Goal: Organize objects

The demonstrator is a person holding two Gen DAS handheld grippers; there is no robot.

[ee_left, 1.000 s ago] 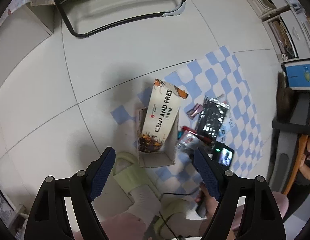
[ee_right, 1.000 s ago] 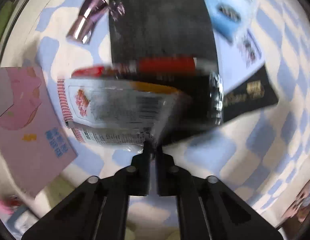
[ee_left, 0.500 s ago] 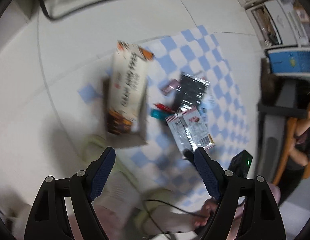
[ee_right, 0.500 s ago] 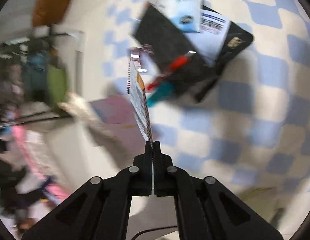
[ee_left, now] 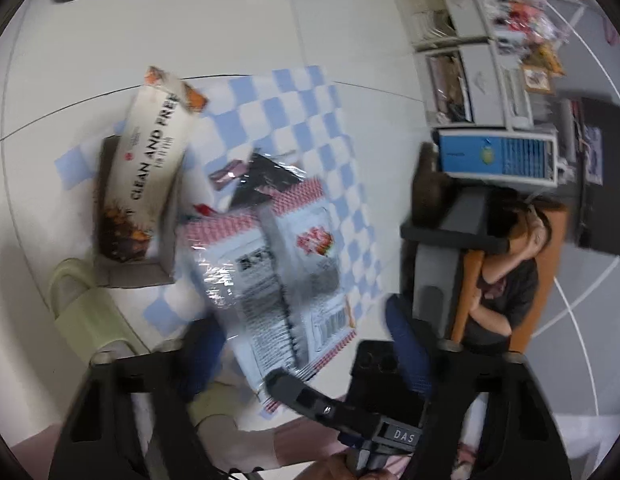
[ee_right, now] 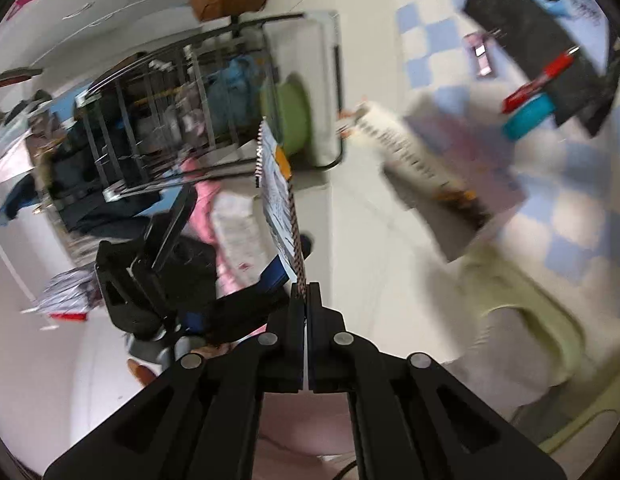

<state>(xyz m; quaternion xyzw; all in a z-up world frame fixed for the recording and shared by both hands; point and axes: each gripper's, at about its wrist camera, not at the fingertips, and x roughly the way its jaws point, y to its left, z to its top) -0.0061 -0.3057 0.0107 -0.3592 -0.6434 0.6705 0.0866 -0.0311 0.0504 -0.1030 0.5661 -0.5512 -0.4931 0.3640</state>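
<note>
**A:** Packet (ee_left: 278, 264) is up in the air! Your right tongs (ee_right: 306, 292) have it by the crimped bottom edge, jaws pinched fully together on the seam, and it stands straight up from the tips.

**B:** And your left tongs (ee_left: 304, 350) are right there with it. Their jaws have just been closing, now about half open. From the left camera the packet's lower end sits in the gap between the blue pads (ee_left: 406, 344).

**A:** Are they pressing on it, though?

**B:** Not that I can see. The picture is smeared, but one pad is just beside the packet's face and the other stands well apart, so you have no hold with the left.

**A:** Beyond your left tips lies the checked mat (ee_left: 310, 120), with the long white box (ee_left: 150, 168) ahead and to the left, resting in a cardboard tray (ee_left: 130, 276).

**B:** A black pouch (ee_left: 266, 176) and a small pink wrapper (ee_left: 226, 172) lie straight ahead, just past the packet's top edge. From your right tongs, a red pen (ee_right: 542, 80) shows far off to the upper right, lying on that black pouch.
</note>
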